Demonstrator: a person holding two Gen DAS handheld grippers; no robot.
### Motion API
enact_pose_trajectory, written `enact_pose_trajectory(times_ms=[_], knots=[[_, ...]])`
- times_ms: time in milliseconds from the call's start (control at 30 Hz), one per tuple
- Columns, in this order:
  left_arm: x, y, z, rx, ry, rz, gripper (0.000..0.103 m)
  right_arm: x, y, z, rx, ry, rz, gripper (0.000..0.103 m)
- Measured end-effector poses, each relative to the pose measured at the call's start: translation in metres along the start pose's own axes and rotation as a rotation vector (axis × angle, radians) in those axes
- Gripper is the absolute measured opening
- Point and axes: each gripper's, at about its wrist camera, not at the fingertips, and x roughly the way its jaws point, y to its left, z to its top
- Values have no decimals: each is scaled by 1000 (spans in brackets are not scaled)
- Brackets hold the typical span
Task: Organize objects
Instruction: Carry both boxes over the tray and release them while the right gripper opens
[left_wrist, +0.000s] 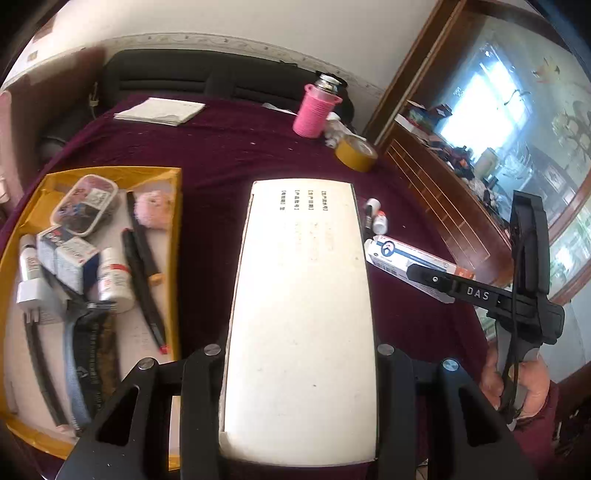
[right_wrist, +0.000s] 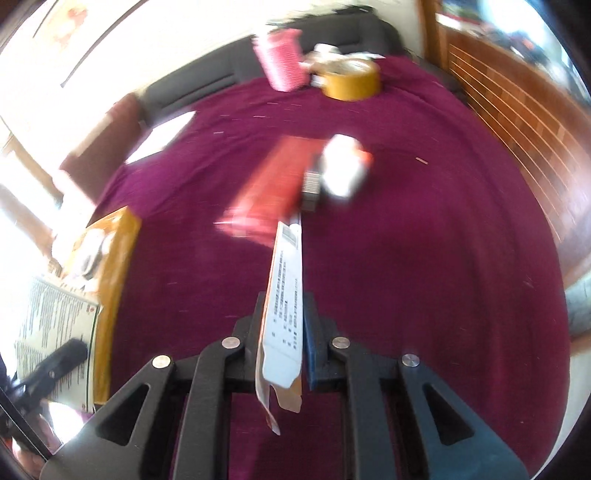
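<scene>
Your L gripper (left_wrist: 299, 369) was clamped on a big white box (left_wrist: 299, 314), jaws pressing both long sides. Box: plain off-white face, slightly scuffed, few small rows of black print at far end, edges rounded; it hung above the maroon tablecloth (left_wrist: 229, 147), just right of the yellow tray (left_wrist: 175, 221).

Tray contents: oval tin w/ printed lid (left_wrist: 85, 203), pink fuzzy item (left_wrist: 153, 208), small white bottles (left_wrist: 114, 280), white/blue cartons (left_wrist: 68, 258), black pens (left_wrist: 142, 258), white plug w/ cable (left_wrist: 31, 295).

Your R gripper (right_wrist: 282, 332) was shut tight on a slim carton (right_wrist: 284, 295), held edge-on: white panel w/ fine print and barcode, orange trim, end flap open at the near end. In L wrist view the same carton showed white w/ blue logo, off to the right of the big box, your hand (left_wrist: 517, 384) on the handle.

Left on cloth, R view blurred: red box (right_wrist: 273, 184), white bottle w/ red cap (right_wrist: 343, 166) beside it. Far edge: pink-sleeved flask (left_wrist: 314, 110), tape roll (left_wrist: 356, 153), folded white paper (left_wrist: 159, 110). Two small white vials (left_wrist: 376, 214) sat near the box's far right corner.
</scene>
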Motion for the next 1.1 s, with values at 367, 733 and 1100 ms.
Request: enact_pose_trajectory(times_ms=[367, 733, 1100], knots=[[-48, 145, -7, -189, -30, 270, 37, 11, 140, -7, -162, 44, 250, 13], [-17, 158, -27, -174, 27, 317, 37, 61, 241, -51, -319, 130, 216, 13], [-36, 172, -27, -169, -34, 299, 64, 84, 266, -77, -422, 221, 148, 31]])
